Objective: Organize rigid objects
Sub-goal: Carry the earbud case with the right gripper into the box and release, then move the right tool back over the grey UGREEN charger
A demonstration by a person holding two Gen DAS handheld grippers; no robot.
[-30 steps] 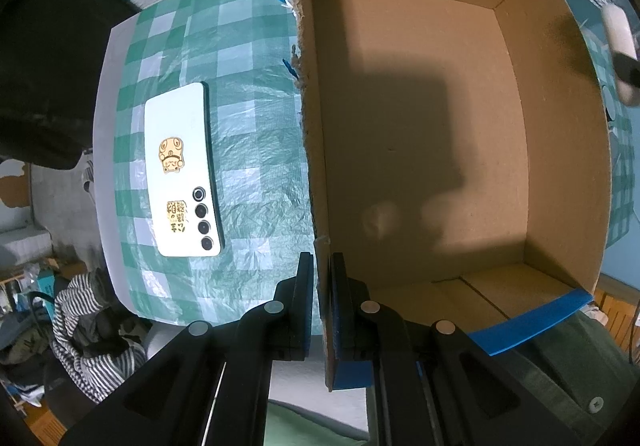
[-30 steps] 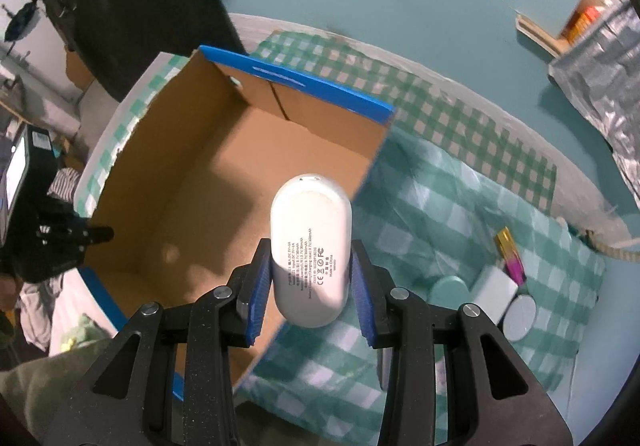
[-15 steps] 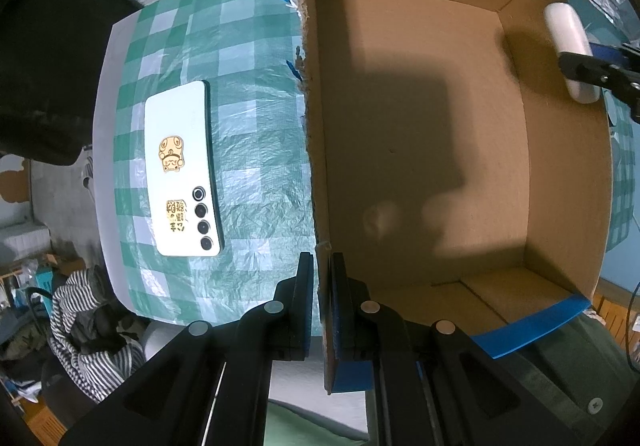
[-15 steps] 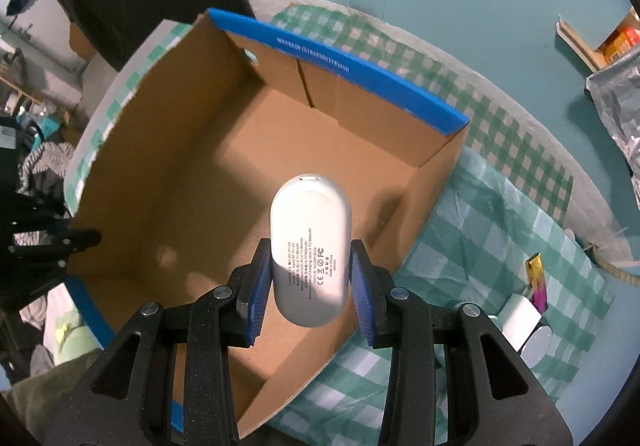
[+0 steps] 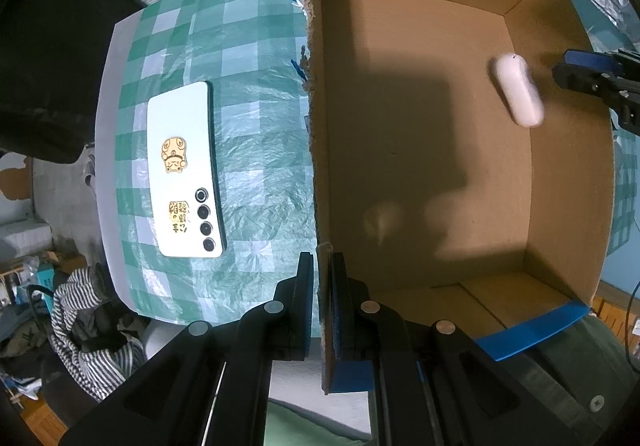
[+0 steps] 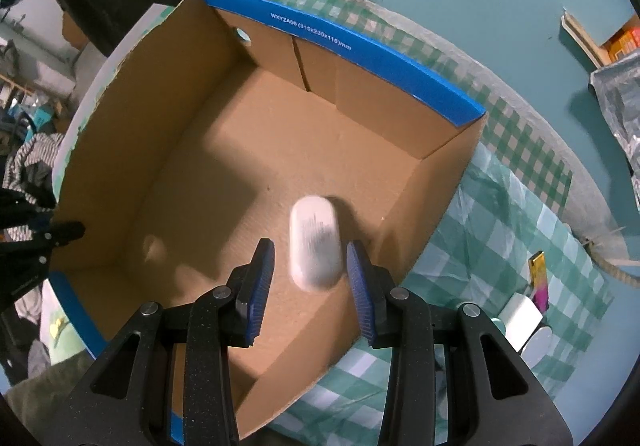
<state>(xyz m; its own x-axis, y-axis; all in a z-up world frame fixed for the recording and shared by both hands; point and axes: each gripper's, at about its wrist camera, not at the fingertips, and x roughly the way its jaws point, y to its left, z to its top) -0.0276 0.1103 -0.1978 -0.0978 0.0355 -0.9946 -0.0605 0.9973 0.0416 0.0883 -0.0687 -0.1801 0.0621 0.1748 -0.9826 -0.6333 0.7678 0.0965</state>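
Note:
An open cardboard box with blue-taped rims stands on the green checked tablecloth. My left gripper points straight down and is shut on the box's left wall. A white capsule-shaped device is blurred and free between and below the spread fingers of my right gripper, which is open above the box's right side. In the left wrist view the white capsule-shaped device shows near the right wall, beside the right gripper. A white phone with stickers lies face down on the cloth, left of the box.
Small items lie on the cloth to the right of the box: a white block, a pink and gold stick and a round disc. Crinkled foil sits far right. Striped clothing lies beyond the table's edge.
The right gripper came over the box and sank with the white device. Its jaws have spread, and the device has left them and is now blurred inside the box. The left gripper stayed put.

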